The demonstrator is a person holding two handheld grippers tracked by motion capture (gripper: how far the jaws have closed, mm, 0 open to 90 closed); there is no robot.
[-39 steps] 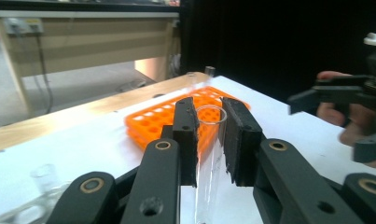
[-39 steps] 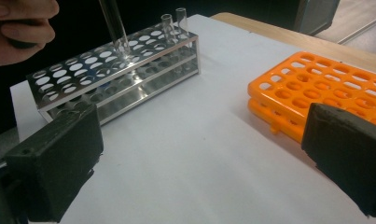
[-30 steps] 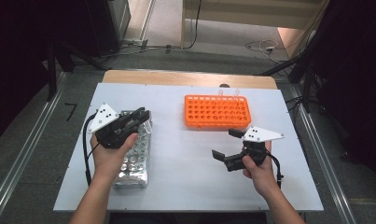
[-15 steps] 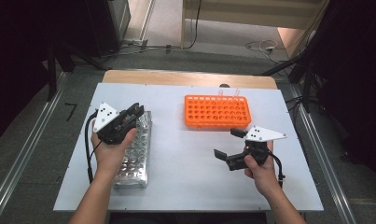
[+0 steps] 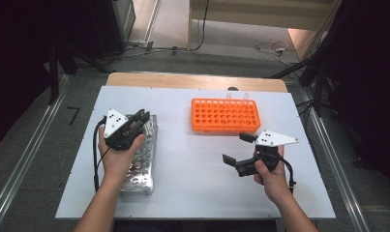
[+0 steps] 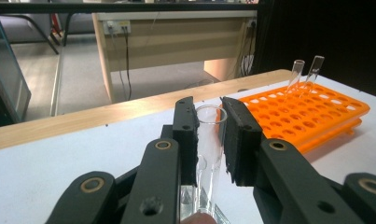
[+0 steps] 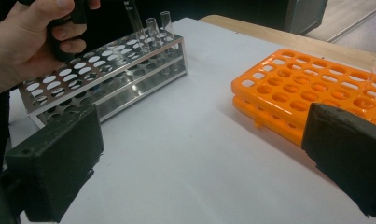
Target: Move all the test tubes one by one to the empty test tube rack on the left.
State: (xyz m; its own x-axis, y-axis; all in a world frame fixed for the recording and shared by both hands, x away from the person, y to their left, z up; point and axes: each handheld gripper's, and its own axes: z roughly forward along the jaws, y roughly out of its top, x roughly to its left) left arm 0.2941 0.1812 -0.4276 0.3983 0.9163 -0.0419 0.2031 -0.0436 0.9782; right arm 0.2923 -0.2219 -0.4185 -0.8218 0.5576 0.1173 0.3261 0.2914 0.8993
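No text, label, brand, number or sign can be read in any of the views; the tube [image 6: 209, 154], the orange rack [image 5: 225, 116] and the metal rack [image 7: 106, 74] carry no legible marking, and a faint dark mark on one tube [image 7: 131, 10] is too blurred to make out

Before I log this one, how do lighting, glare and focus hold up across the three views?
High view: even light on the white table, dark surroundings, soft detail. Left gripper view: the glass test tube between the jaws is sharp, with faint reflections; the orange rack is slightly softer. Right gripper view: the near jaws are blurred, and the metal rack shows bright glints.
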